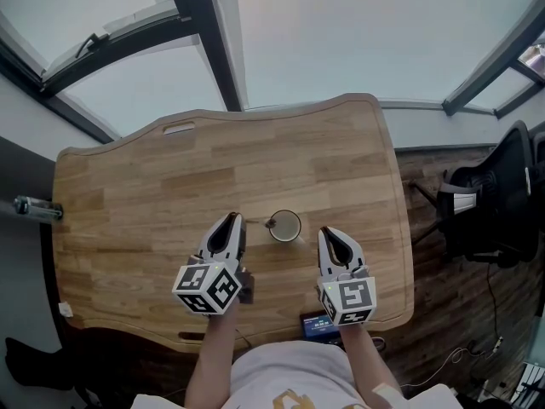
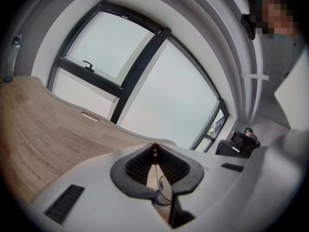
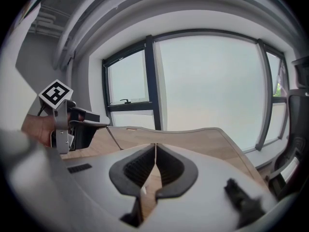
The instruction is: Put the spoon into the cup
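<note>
- The left hand-held gripper [image 1: 233, 221] was pressed together on the thin handle of the spoon [image 1: 258, 222].
- The spoon reached sideways from those jaw tips to the left rim of the cup [image 1: 285, 227].
- The cup stood upright on the wooden bench [image 1: 153, 194], between the two grippers.
- The right hand-held gripper [image 1: 332, 232] hovered just right of the cup, jaws pressed together on nothing.

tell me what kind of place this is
Likely an office or workroom: a wooden desk stands against large dark-framed windows, and a black office chair sits to its right on a wood-look floor.
</note>
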Demonstrator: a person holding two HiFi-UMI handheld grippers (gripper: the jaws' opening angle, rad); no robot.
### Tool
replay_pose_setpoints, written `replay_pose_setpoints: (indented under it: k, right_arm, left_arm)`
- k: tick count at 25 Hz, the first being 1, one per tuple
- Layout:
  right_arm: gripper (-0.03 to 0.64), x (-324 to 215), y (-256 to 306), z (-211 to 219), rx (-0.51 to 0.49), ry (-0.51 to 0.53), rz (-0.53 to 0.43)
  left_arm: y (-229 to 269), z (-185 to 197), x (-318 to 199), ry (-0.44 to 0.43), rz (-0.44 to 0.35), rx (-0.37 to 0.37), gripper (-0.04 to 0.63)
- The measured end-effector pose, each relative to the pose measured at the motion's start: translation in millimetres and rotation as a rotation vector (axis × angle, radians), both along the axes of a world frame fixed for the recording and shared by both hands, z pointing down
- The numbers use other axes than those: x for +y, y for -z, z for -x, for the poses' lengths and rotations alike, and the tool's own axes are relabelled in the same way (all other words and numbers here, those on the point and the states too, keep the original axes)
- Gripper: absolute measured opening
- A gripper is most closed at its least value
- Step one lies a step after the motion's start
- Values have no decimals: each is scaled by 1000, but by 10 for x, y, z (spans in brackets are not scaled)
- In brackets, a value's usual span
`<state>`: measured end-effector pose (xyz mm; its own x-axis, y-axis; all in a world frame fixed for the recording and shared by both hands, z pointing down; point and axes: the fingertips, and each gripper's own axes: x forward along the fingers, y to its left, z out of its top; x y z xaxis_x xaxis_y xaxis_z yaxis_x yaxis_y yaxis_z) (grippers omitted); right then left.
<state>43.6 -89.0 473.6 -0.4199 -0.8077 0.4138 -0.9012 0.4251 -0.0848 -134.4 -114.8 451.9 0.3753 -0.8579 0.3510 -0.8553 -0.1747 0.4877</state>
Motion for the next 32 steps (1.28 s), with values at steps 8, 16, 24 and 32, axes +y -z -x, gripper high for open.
replay_pose_setpoints:
  k: [8, 16, 24, 32]
  right_arm:
    - [32, -24, -22, 11, 4, 1, 3]
    - [32, -33, -35, 6, 4, 4, 8]
    - [32, -44, -58, -15, 2, 8, 15]
    - [32, -64, -87, -37, 5, 10, 22]
  left_arm:
    - [-27, 9, -15, 0, 4, 5, 46]
    - [-44, -22, -23, -7, 8, 3, 46]
    - [-66, -87, -32, -24, 13, -14, 46]
    - [-104, -127, -51, -32, 19, -20, 46]
